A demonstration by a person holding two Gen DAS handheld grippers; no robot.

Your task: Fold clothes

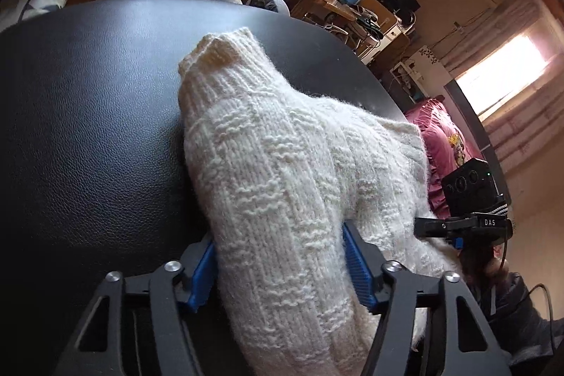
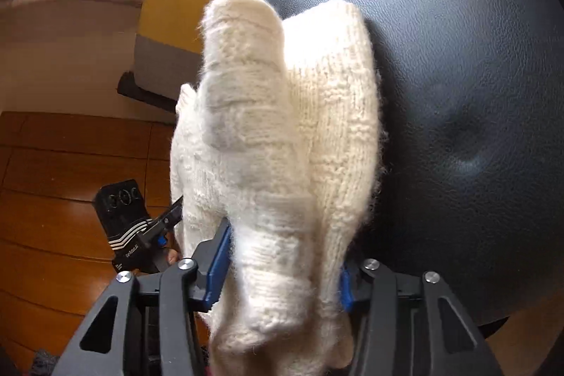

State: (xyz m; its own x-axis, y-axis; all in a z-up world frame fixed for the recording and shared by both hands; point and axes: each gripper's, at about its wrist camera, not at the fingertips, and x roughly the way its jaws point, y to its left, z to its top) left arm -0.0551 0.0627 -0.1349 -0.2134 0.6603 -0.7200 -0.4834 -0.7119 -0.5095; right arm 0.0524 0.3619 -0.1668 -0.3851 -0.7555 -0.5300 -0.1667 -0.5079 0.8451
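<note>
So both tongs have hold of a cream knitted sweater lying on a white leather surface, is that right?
Nearly. Both the left tongs and the right tongs are closed on the cream knitted sweater, but the leather surface under it is black, not white. Both wrist views show that.

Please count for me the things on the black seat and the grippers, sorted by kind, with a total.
White knitted garment: 1, with a thick bunch of it between the blue pads of each gripper, lying on the black padded surface
Grippers: 2, left gripper and right gripper
Total: 3
</note>
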